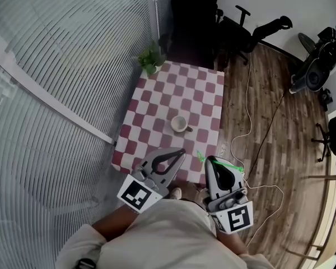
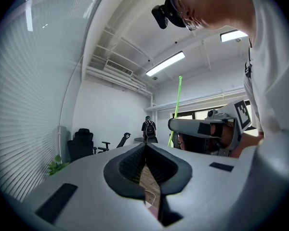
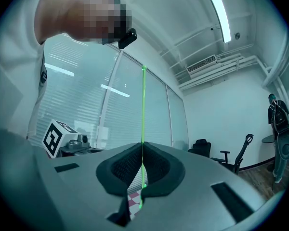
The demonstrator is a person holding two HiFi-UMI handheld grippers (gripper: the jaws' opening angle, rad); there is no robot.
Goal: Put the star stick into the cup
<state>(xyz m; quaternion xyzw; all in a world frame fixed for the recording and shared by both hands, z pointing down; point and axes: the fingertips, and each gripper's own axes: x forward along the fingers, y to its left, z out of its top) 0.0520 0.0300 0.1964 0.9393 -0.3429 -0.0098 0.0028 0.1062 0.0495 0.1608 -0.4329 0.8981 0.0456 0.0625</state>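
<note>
At the right gripper [image 3: 142,147], the jaws are clamping fully closed on the green star stick [image 3: 143,100] near its lower end. The stick is looking thin, light and likely bendy, so a low grip suits. The left gripper [image 2: 145,147] is sitting closed and empty. The cup [image 1: 179,124] is standing mid-desk [image 1: 157,102], well ahead.

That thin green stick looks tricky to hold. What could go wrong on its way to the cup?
The star stick is pinched only at one spot by the right hand-held gripper, so it might swivel or slip. The cup stands alone on the table, its mouth small; a tilted stick might miss it or nudge the cup over.
</note>
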